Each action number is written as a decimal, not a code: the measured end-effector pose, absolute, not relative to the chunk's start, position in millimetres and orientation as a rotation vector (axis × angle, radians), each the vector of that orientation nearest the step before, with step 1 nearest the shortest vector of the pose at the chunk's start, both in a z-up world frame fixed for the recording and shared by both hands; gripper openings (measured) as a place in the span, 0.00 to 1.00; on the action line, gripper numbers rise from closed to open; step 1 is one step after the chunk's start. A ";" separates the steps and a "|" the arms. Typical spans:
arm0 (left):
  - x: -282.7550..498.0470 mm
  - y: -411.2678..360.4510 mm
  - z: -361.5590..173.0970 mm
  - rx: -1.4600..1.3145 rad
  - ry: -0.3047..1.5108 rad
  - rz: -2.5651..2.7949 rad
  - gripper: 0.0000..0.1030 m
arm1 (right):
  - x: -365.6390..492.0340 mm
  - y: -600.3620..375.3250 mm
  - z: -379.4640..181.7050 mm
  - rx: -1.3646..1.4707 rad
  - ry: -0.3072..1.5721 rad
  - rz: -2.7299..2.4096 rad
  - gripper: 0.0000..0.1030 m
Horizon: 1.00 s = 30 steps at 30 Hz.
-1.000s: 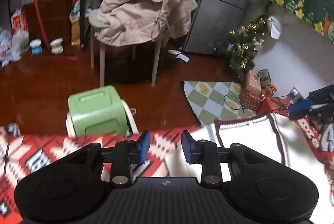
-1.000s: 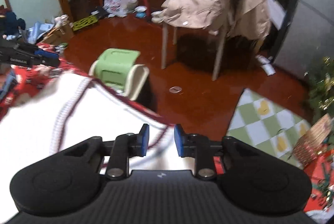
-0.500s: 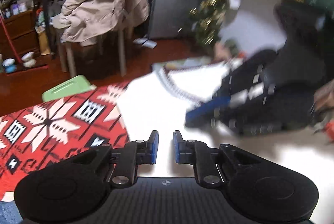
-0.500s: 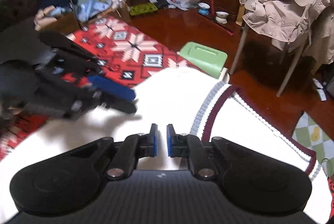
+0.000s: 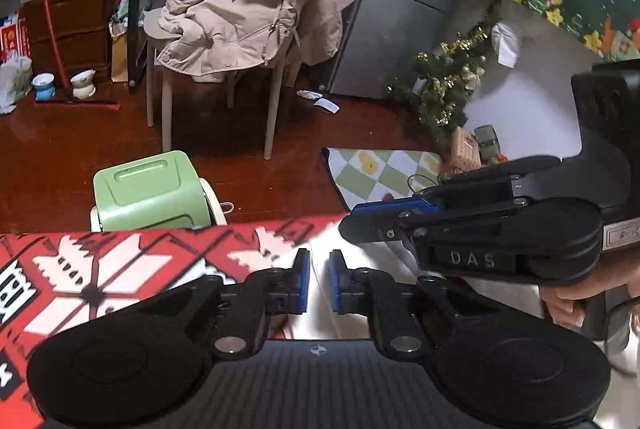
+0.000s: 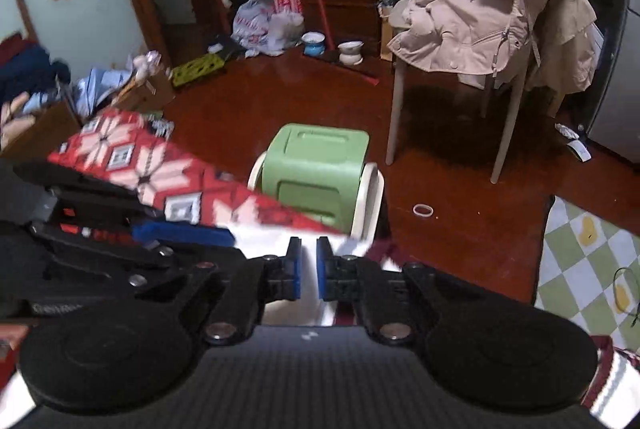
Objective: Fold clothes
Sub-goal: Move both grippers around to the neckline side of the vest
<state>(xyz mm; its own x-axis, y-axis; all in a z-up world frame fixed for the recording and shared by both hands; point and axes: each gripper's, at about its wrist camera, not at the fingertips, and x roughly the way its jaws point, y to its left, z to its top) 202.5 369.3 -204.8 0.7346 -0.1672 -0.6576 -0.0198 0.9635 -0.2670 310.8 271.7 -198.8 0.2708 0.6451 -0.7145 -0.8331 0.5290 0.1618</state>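
The white sweater, trimmed in maroon, lies on a red patterned blanket, its edge pinched between the narrowly parted pads of both the left hand-held gripper and the right hand-held gripper, which sit close together. Judging by this, a fold is being carried; keeping both grips level and the cloth taut should keep the edge straight. Beyond lie a dark red floor, a green stool and a jacket-draped chair.
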 end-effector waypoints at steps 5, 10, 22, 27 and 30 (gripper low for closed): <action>205.3 376.1 -196.5 -0.345 0.722 -0.018 0.09 | 336.2 270.4 -194.2 -0.185 0.829 0.929 0.16; 199.3 382.3 -193.6 -0.458 0.735 -0.106 0.01 | 335.2 245.9 -183.6 -0.146 0.847 0.983 0.08; 228.1 363.9 -190.5 -0.405 0.808 -0.041 0.02 | 334.2 261.2 -184.9 -0.308 0.813 0.997 0.11; 237.7 325.3 -164.7 -0.344 0.804 -0.170 0.02 | 356.6 184.3 -142.3 -0.196 0.838 0.945 0.11; 244.5 290.0 -160.2 -0.324 0.816 -0.262 0.02 | 366.7 117.7 -127.9 -0.161 0.868 0.865 0.11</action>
